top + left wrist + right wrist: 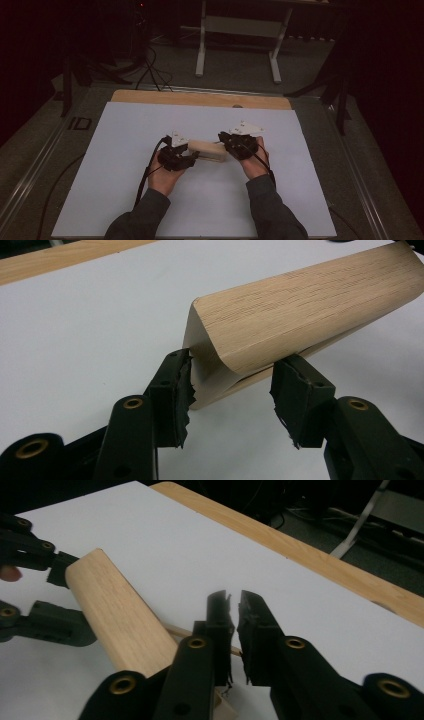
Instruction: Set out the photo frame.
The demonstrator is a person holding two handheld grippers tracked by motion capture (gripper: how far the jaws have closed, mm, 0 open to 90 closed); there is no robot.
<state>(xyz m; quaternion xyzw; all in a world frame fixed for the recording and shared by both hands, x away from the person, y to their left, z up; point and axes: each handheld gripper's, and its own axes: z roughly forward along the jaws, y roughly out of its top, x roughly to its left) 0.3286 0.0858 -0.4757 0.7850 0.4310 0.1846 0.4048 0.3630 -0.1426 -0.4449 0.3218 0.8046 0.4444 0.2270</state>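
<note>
High view: you have one wooden block [209,150] lying on the white sheet [125,150] that covers the bench [200,98], and two tongs, one in each hand; your left tongs [192,159] meet the block's left end, your right tongs [225,141] its right end; two sleeves come in from the bottom edge, and one metal-legged frame [240,30] stands on the floor beyond the bench.

The left gripper view gives you what the high one cannot; the block's [300,315] near end sits between the two black jaws of the left tongs [232,400], the left pad [182,390] touching the end face and the right pad [290,395] against the lower edge, so they are clamped on the block; the grain and the rounded upper edge are plain here.

The right gripper view shows the right tongs [236,630] nearly closed, a thin slit between the jaws with nothing gripped in it; the block [120,615] lies just left of them, running away toward the left tongs [55,592] at its far end; one thin pale sliver [177,629], too small to identify, lies on the sheet by the block.
</note>
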